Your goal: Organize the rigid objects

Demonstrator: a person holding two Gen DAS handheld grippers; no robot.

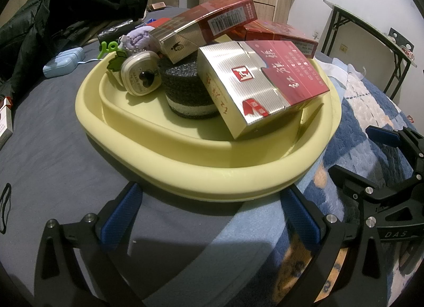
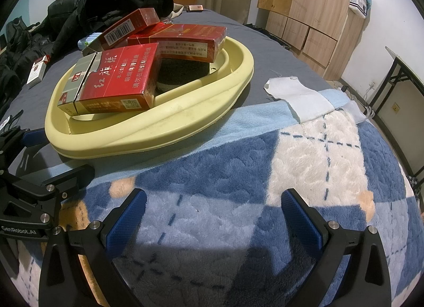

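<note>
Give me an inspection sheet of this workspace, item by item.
Surface: bed, grey sheet, blue plaid blanket.
Job's things: yellow tray piled with three red cigarette packs, a black foam cylinder, a small tin, trinkets.
Clutter: black jacket, blue case, stray white and red pack, white cloth.
Grippers: left tongs open, empty, at the tray's near rim; right tongs open, empty, over the blanket.
Cables: some by the far wall socket.
Surroundings: wooden cabinets, folding table.
</note>
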